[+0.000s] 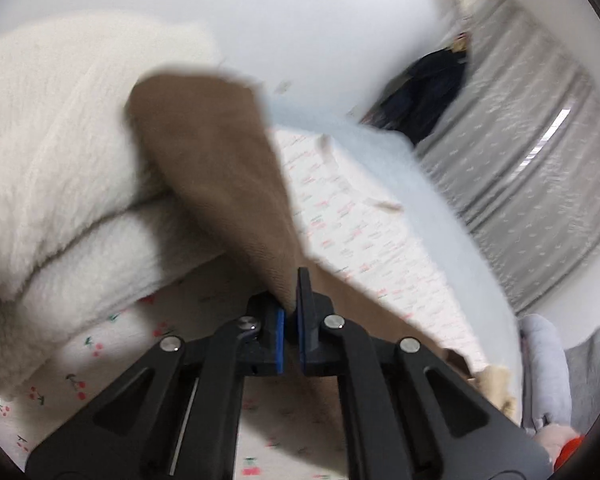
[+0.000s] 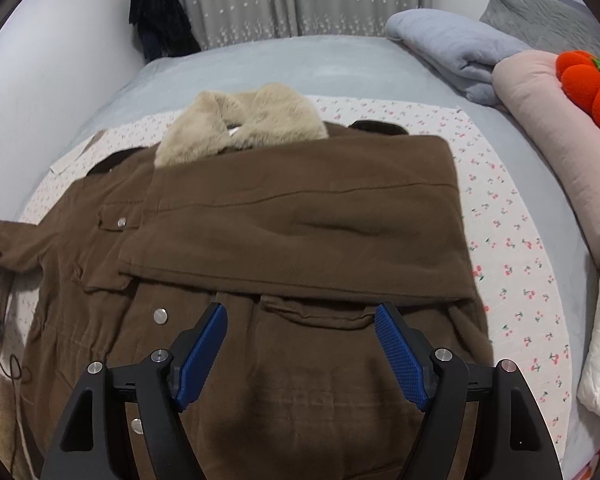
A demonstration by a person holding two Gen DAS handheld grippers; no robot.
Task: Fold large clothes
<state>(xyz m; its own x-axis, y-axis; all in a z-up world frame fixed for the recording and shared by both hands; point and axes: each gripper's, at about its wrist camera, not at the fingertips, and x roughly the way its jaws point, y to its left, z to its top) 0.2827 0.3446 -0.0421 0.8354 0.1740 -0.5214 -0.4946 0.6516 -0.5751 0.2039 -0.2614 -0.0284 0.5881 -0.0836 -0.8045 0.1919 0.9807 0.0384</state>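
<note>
Two views tell us where we stand. From the left wrist, the left gripper [image 1: 291,312] has its fingers pinched tight on a tip of the brown coat [image 1: 220,168], most likely the sleeve end, though the blur leaves us unsure. That cloth rises away from the cherry-print sheet [image 1: 340,216], with a white fluffy blanket [image 1: 52,140] bunched beside it.

From the right wrist, the right gripper [image 2: 300,356] hovers with fingers spread wide and nothing between them, above the lower body of the coat. The coat lies flat across the middle of the sheet, its fur collar [image 2: 240,124] toward the far edge, one sleeve already folded across the chest, the other sleeve stretched to the sheet's left edge.

We judge the second sleeve fold is in hand; next we carry it over the chest, keeping the body smooth.
</note>
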